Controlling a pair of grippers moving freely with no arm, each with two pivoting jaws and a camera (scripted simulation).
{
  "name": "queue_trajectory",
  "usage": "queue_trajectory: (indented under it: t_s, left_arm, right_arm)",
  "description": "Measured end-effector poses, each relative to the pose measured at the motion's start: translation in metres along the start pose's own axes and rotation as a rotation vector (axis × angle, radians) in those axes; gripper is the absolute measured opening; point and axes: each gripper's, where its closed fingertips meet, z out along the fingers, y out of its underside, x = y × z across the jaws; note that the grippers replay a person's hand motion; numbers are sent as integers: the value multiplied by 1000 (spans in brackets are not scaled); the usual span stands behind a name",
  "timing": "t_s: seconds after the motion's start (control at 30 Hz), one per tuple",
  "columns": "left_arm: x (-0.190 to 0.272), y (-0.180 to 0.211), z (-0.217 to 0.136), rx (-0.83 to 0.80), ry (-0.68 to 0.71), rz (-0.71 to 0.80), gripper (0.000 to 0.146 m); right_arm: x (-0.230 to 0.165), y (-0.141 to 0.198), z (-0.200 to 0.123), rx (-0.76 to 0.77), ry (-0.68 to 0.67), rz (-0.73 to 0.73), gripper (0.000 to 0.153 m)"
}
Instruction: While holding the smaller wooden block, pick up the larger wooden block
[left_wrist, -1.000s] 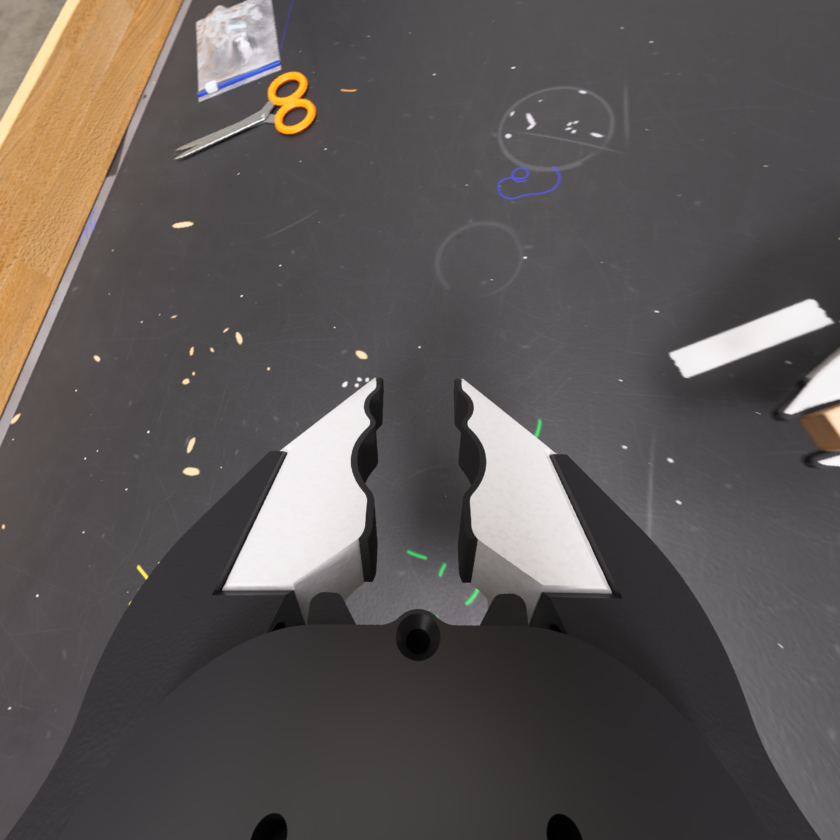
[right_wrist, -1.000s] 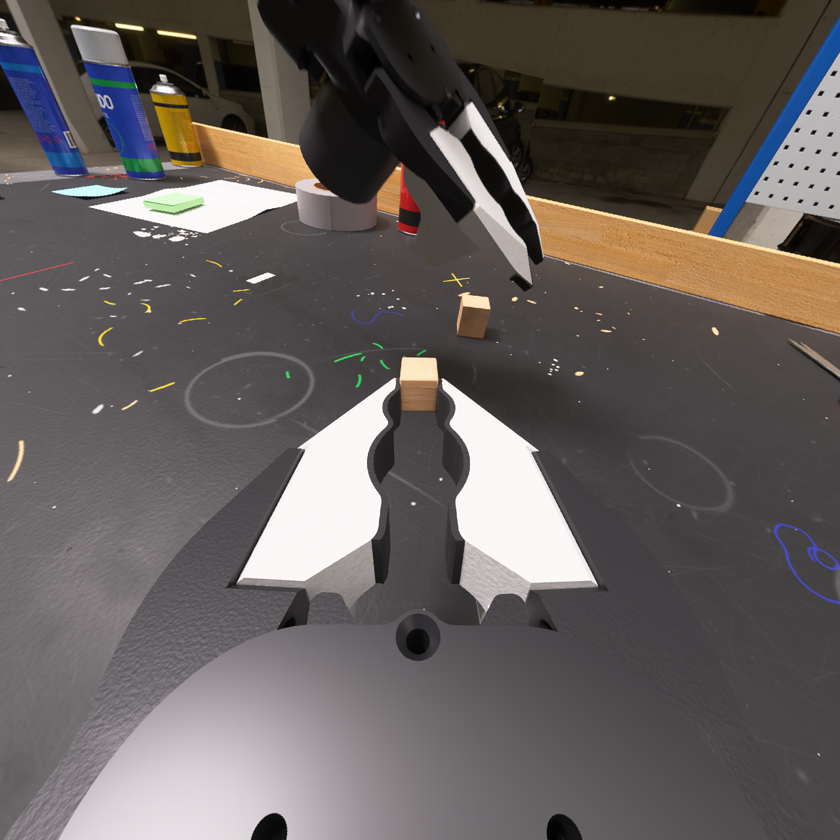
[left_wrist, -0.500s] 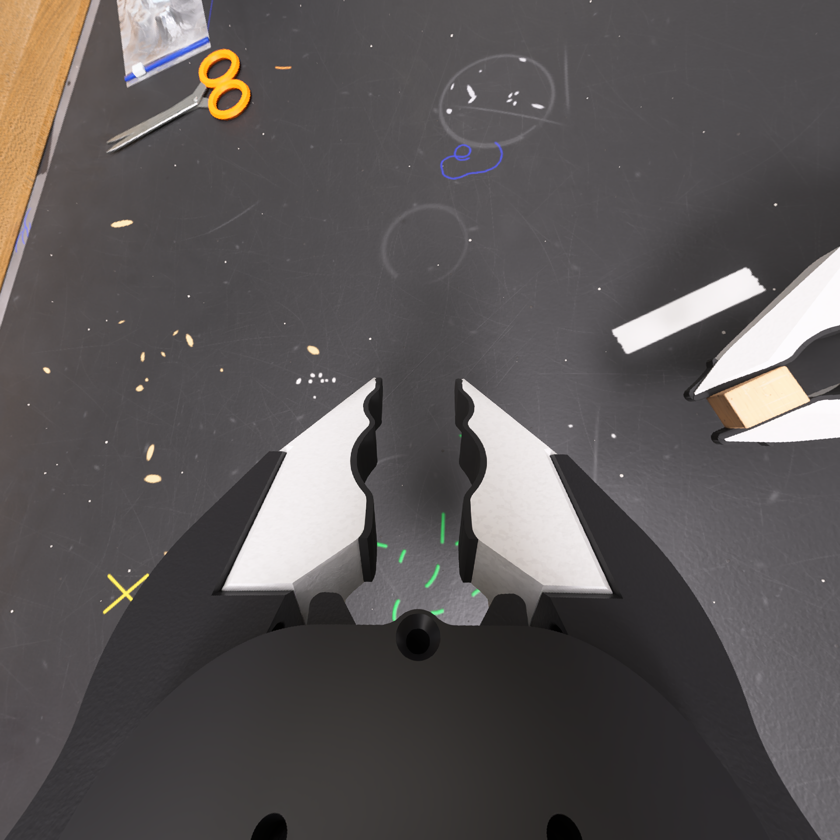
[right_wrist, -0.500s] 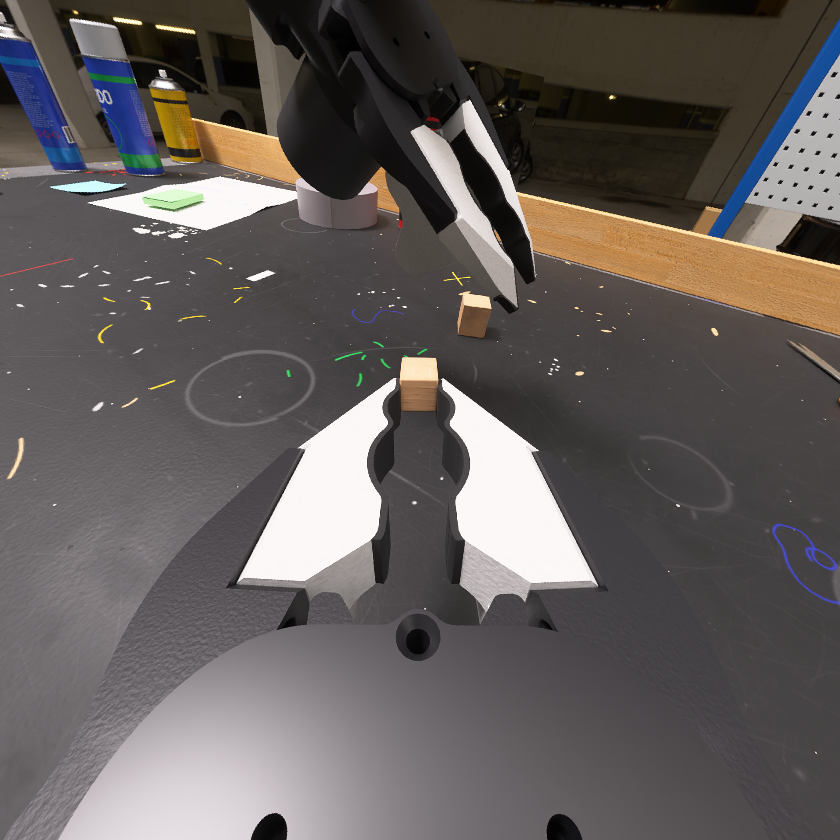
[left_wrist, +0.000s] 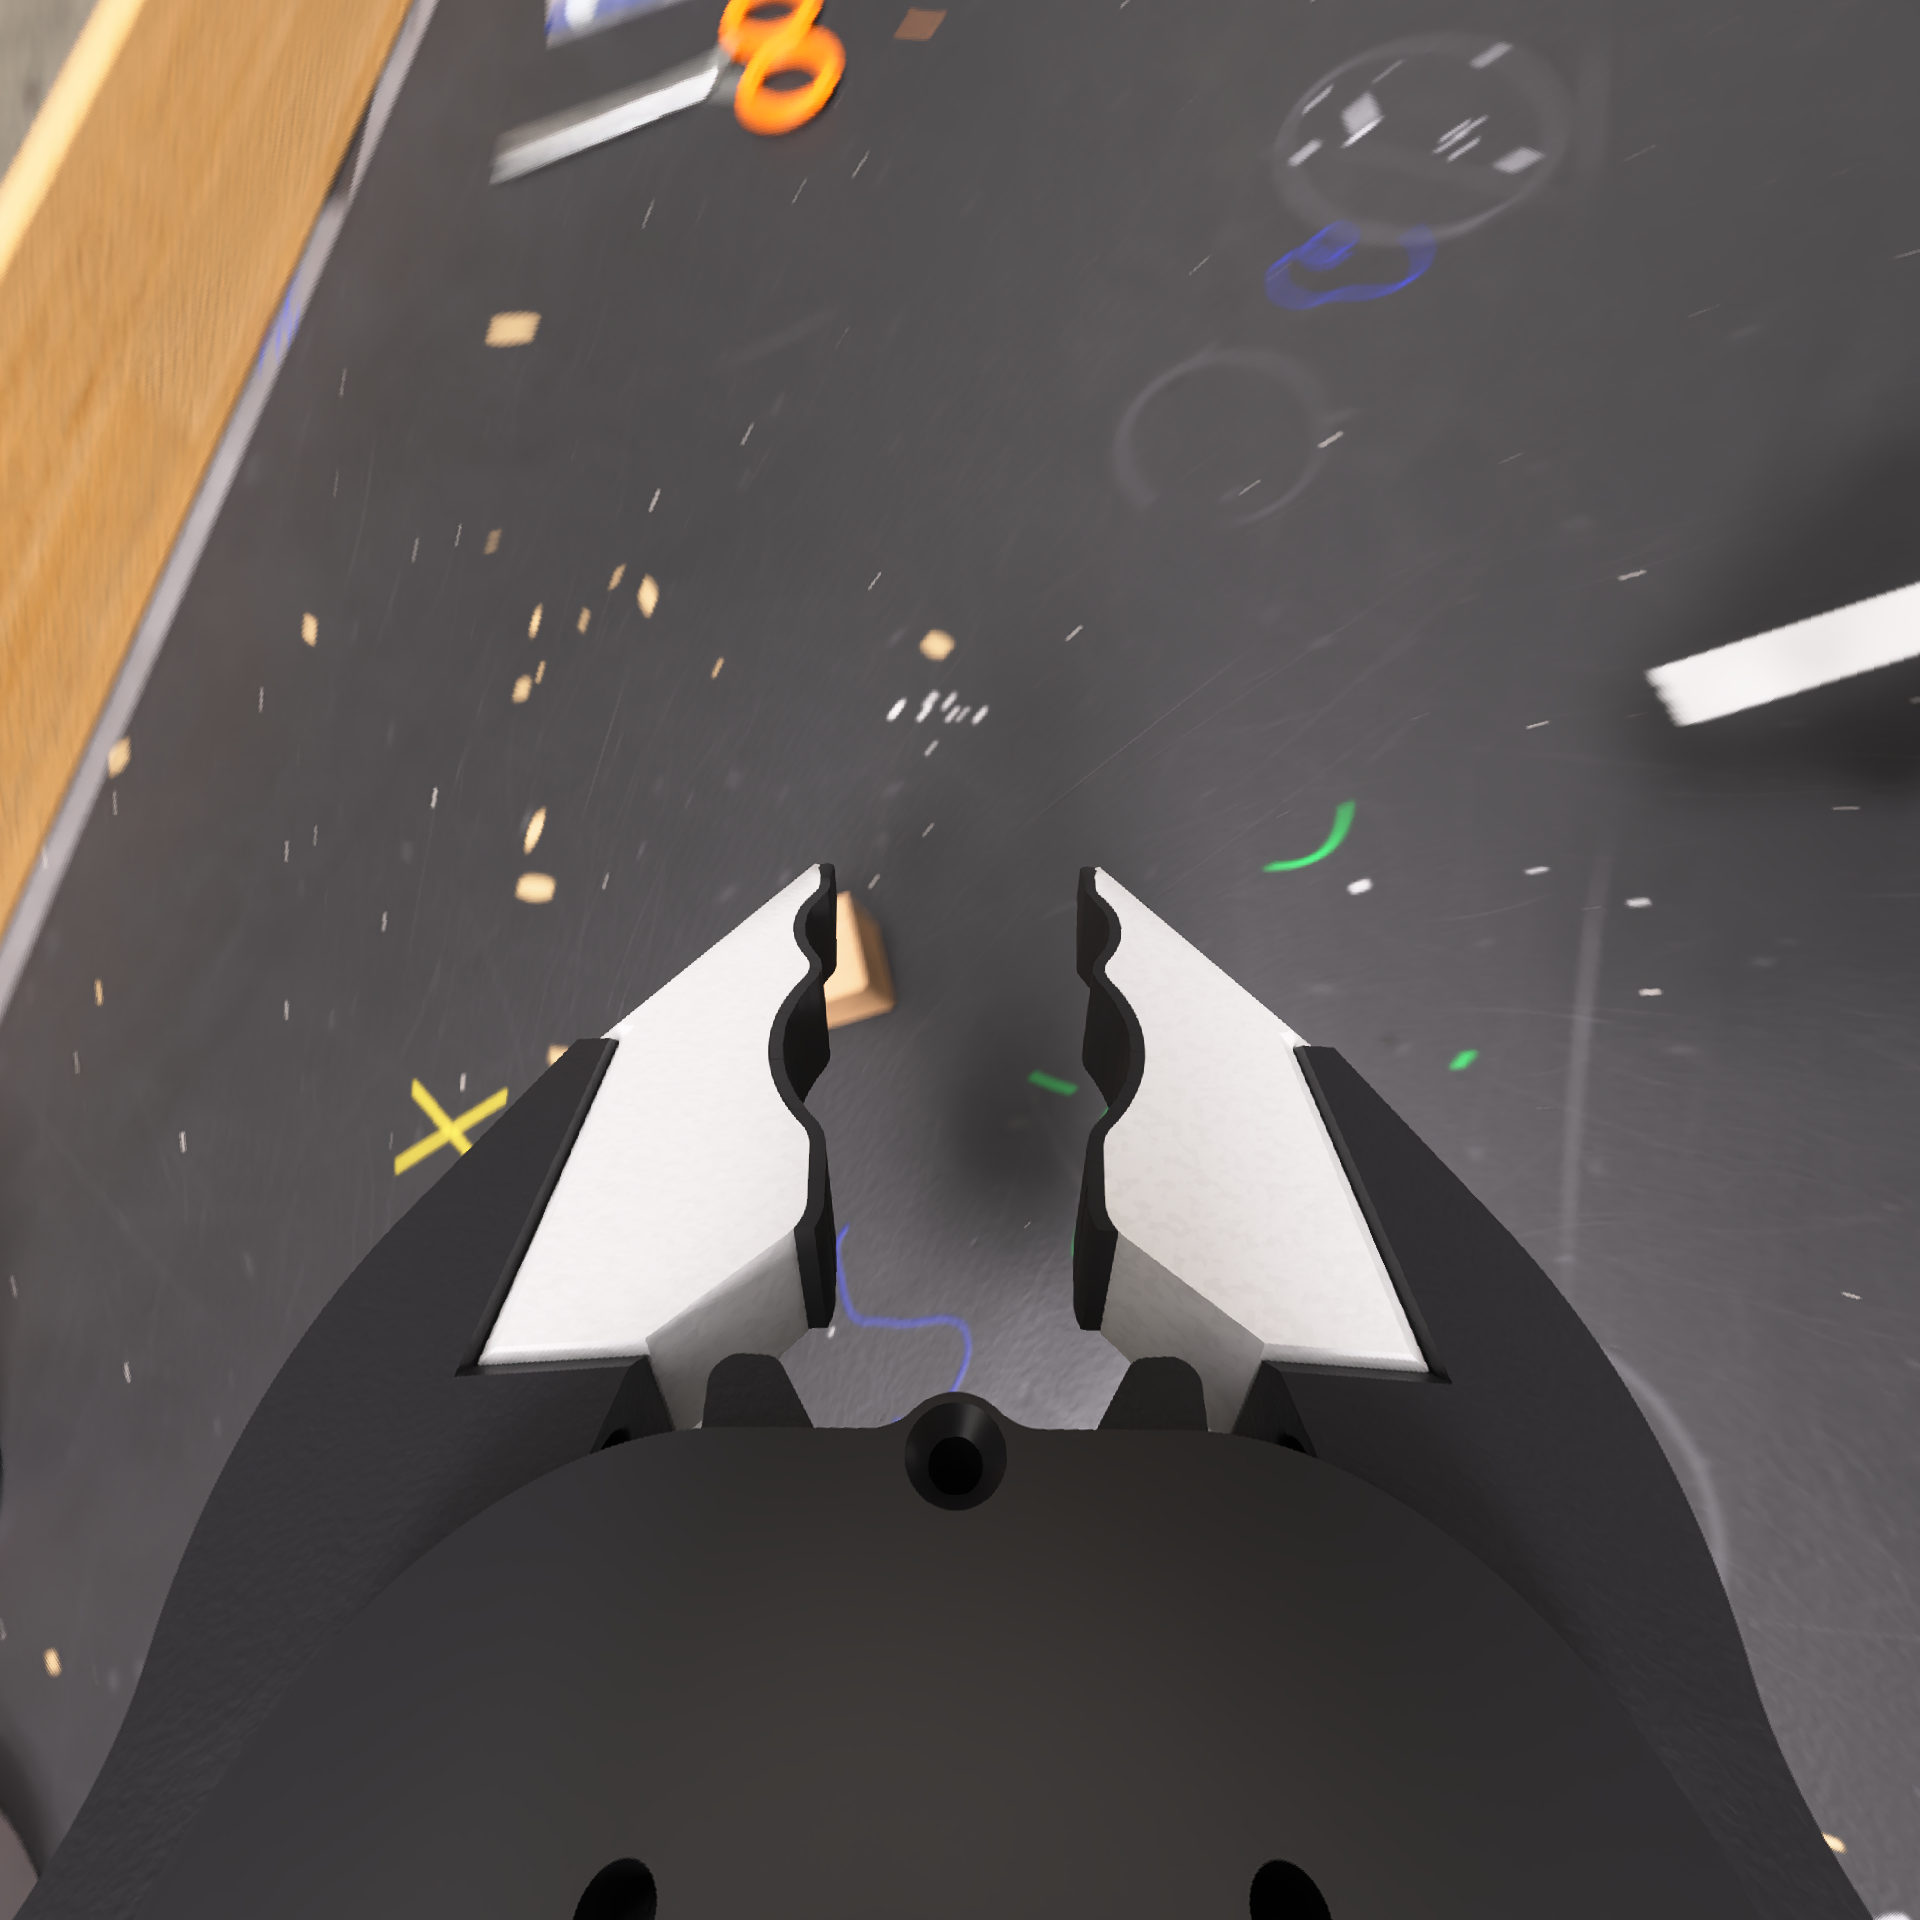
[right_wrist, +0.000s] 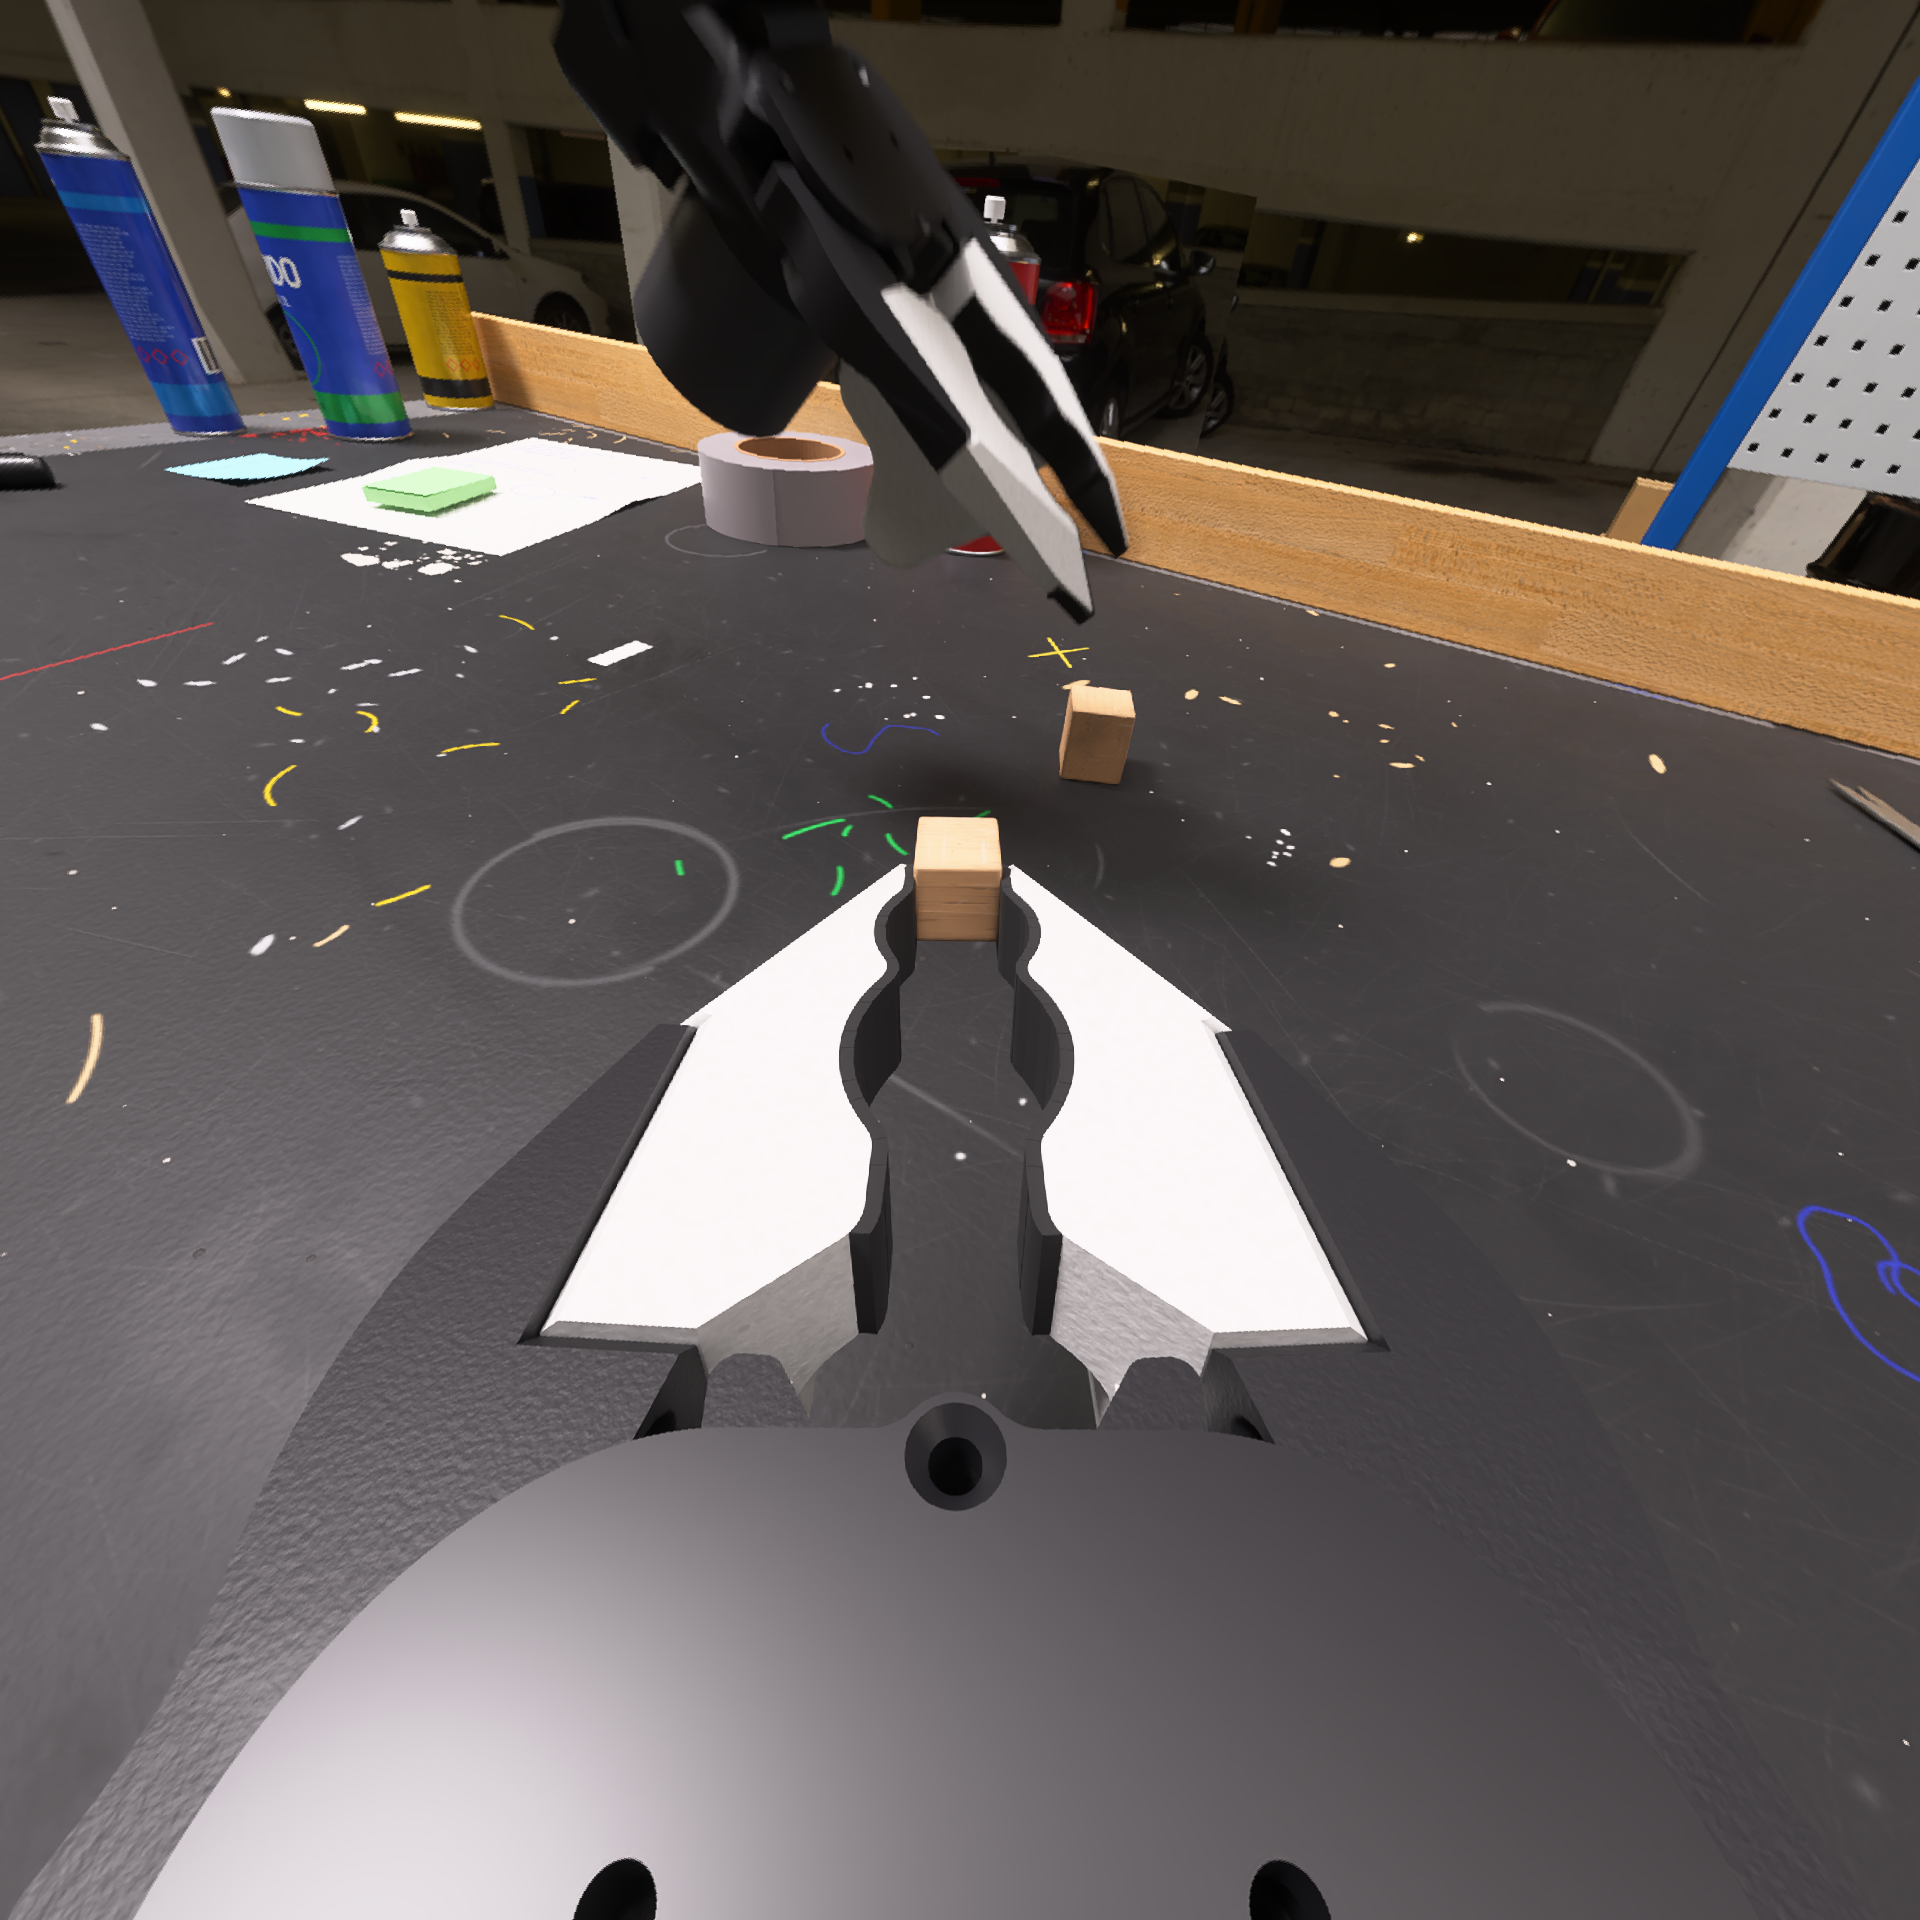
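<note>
Up close, the right gripper is clamped on the smaller wooden block, which sits squarely between its white fingertips and clear of the dark tabletop. Farther off and a little to the right, the larger wooden block rests on the table, tilted slightly, near a yellow cross mark. Above and just to the left of it hangs the left gripper, angled down with its tips pointing towards the block but not touching it.

From the left gripper's own camera, its jaws stand well apart with nothing between them. The larger wooden block shows only as a corner peeking past the inner edge of the left finger, so most of it is hidden; the scene around it is blurred.

At the far left of the table stand two blue spray cans and a yellow spray can, with a green sticky-note pad on a white sheet and a grey roll of tape nearer the wooden rail. Orange-handled scissors lie at the far end in the left wrist view, beside a white strip of tape on the right.
</note>
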Motion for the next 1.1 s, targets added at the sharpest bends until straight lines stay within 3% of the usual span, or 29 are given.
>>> queue_trajectory:
  t_s: [0.17, 0.33, 0.43, 0.5, 0.6, 0.7, 0.87, 1.1]
  left_arm:
    - [-28, 48, 32, -131, -115, -104, 48]
    - [-40, 63, 59, -169, -212, -149, 50]
    - [-43, 62, 65, -157, -226, -148, 33]
    - [-43, 58, 62, -145, -216, -148, 32]
    - [-43, 39, 42, -92, -205, -149, 32]
    - [-33, -5, 5, 19, -159, -137, 32]
    - [12, -77, -47, 124, -42, 3, 32]
    - [59, -96, -39, 75, 66, 107, 32]
  right_arm:
    - [0, 0, 0, 0, -5, 5, 14]
    - [-1, 1, 1, -5, -8, 4, 14]
    - [-1, 1, 1, -5, -7, 6, 14]
    - [0, 1, 1, -4, -6, 9, 14]
    - [0, 1, 0, -2, -5, 9, 14]
    - [-2, 1, 1, -6, -11, 4, 14]
    - [-2, 1, 1, -3, -13, 7, 14]
    - [-1, 1, 1, -7, -5, 0, 14]
